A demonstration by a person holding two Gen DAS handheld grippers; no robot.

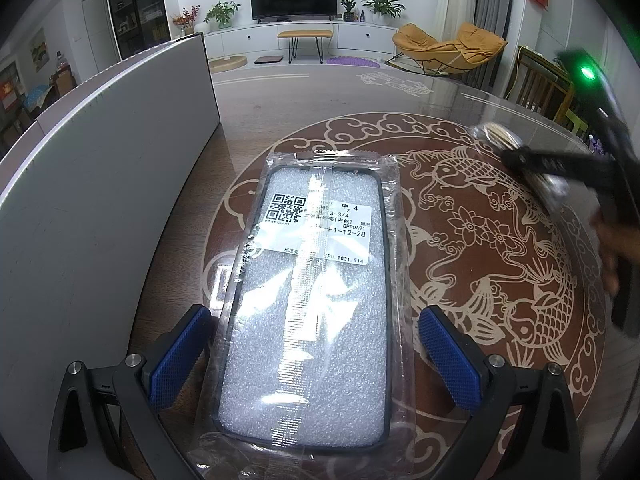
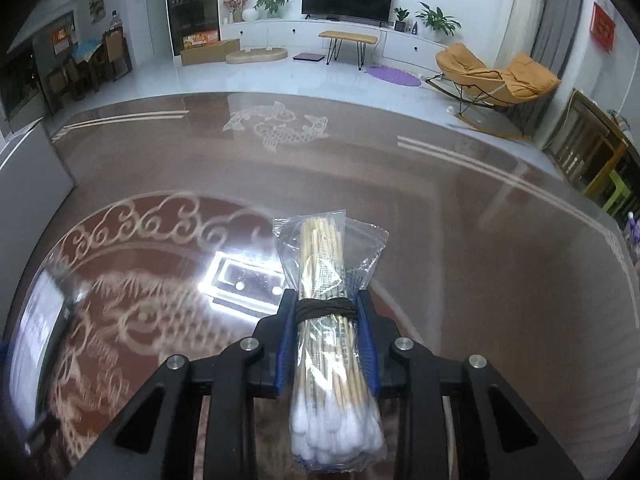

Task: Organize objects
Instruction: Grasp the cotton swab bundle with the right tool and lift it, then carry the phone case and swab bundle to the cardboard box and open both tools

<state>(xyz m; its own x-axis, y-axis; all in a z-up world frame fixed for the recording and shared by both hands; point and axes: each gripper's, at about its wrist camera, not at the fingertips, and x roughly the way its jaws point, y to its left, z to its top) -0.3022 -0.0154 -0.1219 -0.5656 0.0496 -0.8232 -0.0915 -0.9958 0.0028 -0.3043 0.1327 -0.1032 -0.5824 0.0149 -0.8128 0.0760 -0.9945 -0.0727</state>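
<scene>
A phone case point(image 1: 308, 320) with a white labelled foam insert, sealed in a clear bag, lies flat on the glass table. My left gripper point(image 1: 316, 312) straddles its near half. The blue pads point(image 1: 180, 356) stand just off the bag's edges on either side, so the gripper is open. My right gripper point(image 2: 326, 300) is shut on a clear bag of cotton swabs point(image 2: 324, 264), gripped at the dark band around the sticks, with the white tips toward the camera. The left wrist view shows the right gripper point(image 1: 516, 160) blurred at the far right with the swab bag point(image 1: 496, 136). The phone case point(image 2: 40, 340) shows blurred at the right wrist view's left edge.
A tall grey board point(image 1: 100, 160) stands upright along the table's left side. The brown glass tabletop point(image 1: 500, 260) carries a fish-and-cloud pattern. A person's hand point(image 1: 608, 256) holds the right gripper. A living room with a TV and an orange chair lies beyond the table.
</scene>
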